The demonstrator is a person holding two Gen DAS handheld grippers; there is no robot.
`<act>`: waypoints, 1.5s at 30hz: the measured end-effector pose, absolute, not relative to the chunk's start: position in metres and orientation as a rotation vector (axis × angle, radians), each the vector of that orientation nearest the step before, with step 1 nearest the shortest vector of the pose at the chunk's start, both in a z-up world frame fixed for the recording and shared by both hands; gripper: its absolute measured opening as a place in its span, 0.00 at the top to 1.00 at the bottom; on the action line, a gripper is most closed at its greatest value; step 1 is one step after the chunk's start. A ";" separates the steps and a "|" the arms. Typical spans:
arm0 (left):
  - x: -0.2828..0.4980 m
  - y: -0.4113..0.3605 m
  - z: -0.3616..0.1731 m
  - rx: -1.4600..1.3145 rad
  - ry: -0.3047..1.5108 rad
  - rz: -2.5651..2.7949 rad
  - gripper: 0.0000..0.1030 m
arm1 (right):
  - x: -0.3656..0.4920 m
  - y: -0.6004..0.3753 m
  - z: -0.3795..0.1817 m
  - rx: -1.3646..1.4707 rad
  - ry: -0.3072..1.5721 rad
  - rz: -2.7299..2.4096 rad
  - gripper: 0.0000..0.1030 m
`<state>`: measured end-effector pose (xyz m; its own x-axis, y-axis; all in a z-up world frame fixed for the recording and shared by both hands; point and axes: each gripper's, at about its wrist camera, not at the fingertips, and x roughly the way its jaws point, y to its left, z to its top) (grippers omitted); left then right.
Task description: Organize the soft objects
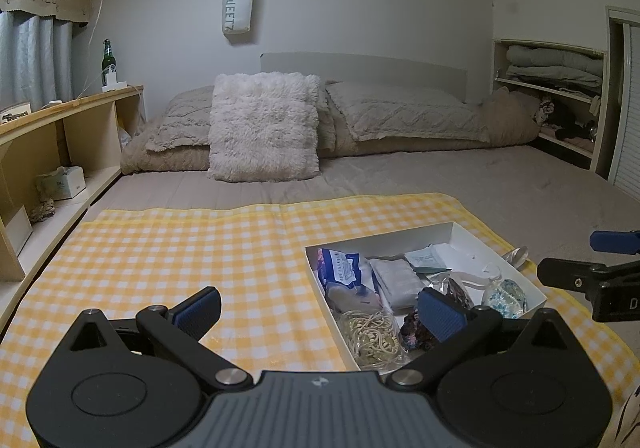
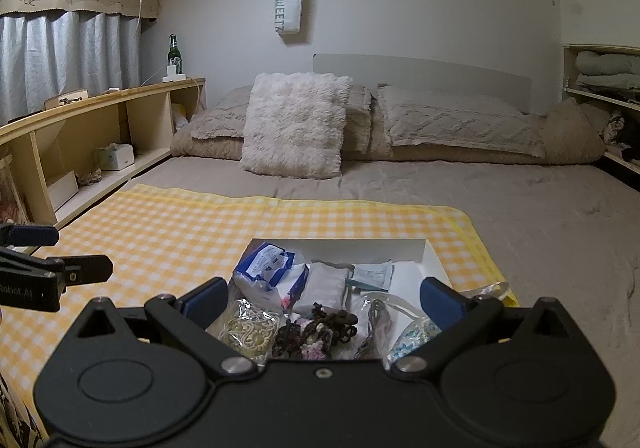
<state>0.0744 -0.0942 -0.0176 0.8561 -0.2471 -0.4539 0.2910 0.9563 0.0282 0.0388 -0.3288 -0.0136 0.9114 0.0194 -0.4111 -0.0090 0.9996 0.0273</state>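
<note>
From the left wrist we see our left gripper with jaws wide and nothing between them, hanging above the yellow checked cloth on the bed; the white box sits ahead and to the right of the jaws, its near left corner under the right jaw, and it holds the blue packet, a pale folded pad, a cream cord bundle and a dark scrunchie. From the right wrist, our right gripper is likewise spread wide and empty, the box's contents lying straight ahead between and just beyond the jaws, and a clear plastic piece rests outside the box just past the right jaw. We judge the soft things are gathered in the box, which fits either sorting them out or having just packed them in, so we name no pick. Nothing blocks either gripper; the fluffy pillow and the shelf stand well beyond, and the left gripper shows off to the left of the right jaws
</note>
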 end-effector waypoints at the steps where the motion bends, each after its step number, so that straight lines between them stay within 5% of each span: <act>1: 0.074 -0.094 -0.018 0.097 0.464 -0.283 0.00 | 0.039 -0.329 -0.013 0.024 0.424 0.015 0.00; 45: 0.075 -0.093 -0.020 0.100 0.472 -0.284 0.00 | 0.040 -0.332 -0.014 0.031 0.422 0.014 0.00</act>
